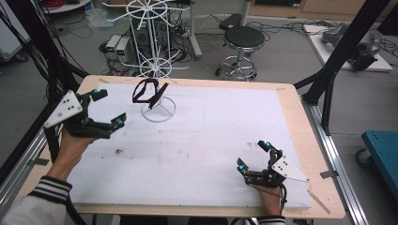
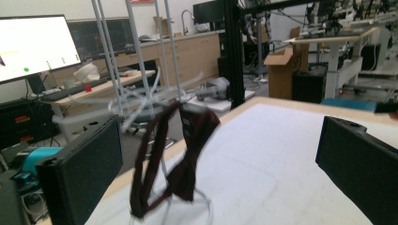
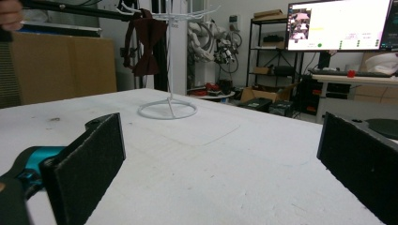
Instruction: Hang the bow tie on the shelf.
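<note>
Left gripper [image 1: 108,108]: jaws wide, nothing held. Dark red bow tie [image 1: 146,92] hung on white wire stand [image 1: 158,112] at worktop [image 1: 291,101] rear-left; judged light, soft, limp; best pinched at the knot. Right gripper [image 1: 254,156]: jaws wide, empty.

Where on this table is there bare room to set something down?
The white mat lies bare across its middle, between the left gripper and the right gripper, and along the far right edge. It is crowded at the far left, where the dark bow tie hangs on the white wire stand.
</note>
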A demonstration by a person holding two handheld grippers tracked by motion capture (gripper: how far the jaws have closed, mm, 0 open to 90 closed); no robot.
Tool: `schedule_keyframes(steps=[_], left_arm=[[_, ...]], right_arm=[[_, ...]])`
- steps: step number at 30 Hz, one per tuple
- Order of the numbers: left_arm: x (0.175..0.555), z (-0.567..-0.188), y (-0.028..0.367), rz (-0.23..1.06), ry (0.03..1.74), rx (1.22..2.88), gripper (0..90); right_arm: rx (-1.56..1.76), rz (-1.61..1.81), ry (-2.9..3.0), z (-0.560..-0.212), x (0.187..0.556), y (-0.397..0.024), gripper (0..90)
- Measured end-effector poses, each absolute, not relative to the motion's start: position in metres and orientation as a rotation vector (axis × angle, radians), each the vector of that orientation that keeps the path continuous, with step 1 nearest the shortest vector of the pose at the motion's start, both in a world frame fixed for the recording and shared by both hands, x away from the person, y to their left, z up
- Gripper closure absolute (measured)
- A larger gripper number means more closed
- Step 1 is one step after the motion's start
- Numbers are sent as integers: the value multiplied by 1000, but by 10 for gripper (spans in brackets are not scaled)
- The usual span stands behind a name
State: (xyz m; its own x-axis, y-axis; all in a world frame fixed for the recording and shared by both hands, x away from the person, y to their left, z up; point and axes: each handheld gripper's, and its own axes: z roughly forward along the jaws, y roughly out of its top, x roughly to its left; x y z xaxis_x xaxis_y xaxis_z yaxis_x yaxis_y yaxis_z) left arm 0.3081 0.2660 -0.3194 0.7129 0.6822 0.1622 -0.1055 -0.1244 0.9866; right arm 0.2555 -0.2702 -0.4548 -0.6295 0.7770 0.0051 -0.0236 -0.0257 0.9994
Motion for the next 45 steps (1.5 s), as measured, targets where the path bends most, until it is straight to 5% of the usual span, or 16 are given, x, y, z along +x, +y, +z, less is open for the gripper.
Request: schedule_keyframes(steps=[28,45], left_arm=[[273,-434,294,643,577,1460,17],[271,-454,297,640,614,1430,17]], right_arm=[[786,1692,1641,-455,255,-269,5],[787,1684,1647,-455,254,-268,6]])
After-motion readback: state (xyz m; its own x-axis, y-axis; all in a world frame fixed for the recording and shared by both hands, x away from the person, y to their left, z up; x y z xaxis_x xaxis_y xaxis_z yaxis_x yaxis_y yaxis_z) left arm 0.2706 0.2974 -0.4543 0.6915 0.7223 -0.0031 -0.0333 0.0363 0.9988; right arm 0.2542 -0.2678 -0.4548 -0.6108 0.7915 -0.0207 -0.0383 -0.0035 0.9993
